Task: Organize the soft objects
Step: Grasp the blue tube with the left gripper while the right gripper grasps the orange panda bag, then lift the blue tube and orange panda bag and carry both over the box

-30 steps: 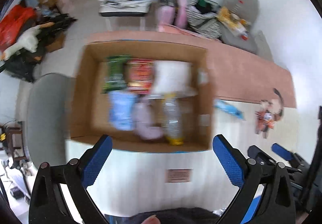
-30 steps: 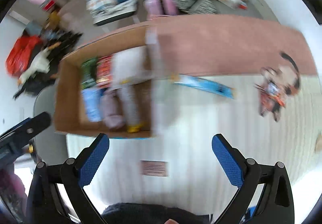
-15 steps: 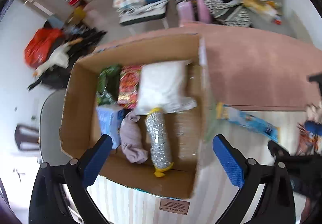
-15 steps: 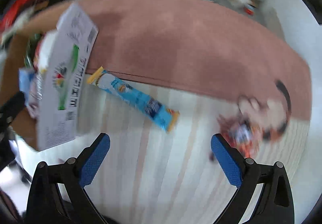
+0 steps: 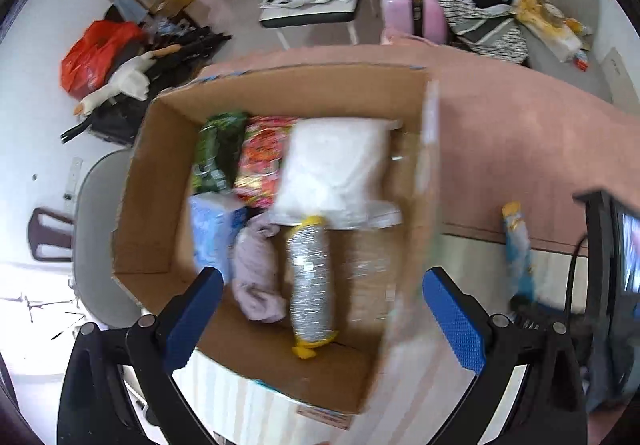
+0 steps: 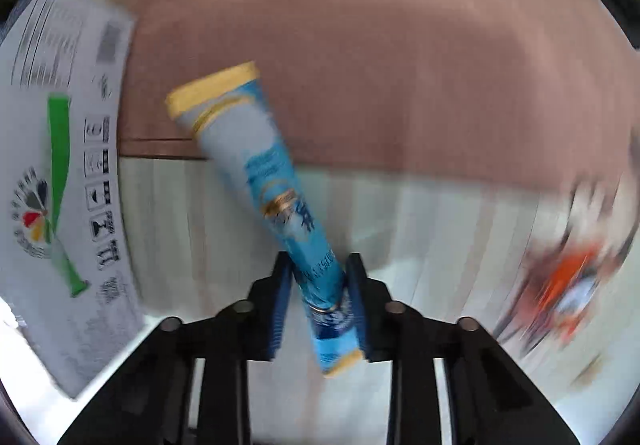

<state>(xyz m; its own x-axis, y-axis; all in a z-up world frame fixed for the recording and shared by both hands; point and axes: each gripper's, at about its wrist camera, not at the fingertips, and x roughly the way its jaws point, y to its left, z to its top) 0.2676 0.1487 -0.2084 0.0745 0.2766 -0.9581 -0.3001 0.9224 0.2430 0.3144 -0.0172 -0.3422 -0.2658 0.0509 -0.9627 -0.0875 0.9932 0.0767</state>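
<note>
Cluttering the floor beyond the cardboard box [image 5: 160,181], bags and a chair, while just right of that box on the striped tabletop [image 6: 420,213]: left gripper [image 5: 324,309] hovering wide and empty. Right gripper [image 6: 318,281] clamping the blue tube packet [image 6: 276,189] off-centre near one end, risking droop or slipping out. Blurring the orange item [image 6: 568,285] further right, unidentifiable.

Left wrist view steeply down over cardboard box [image 5: 160,181], right wrist view close above blue packet [image 6: 280,197], both showing packet

Orange toy [image 6: 568,289] at right edge blurred, unreadable. Box [image 6: 60,181] cut off left, print smeared. Tube [image 5: 518,245] lower end hidden behind right gripper [image 5: 560,309].
</note>
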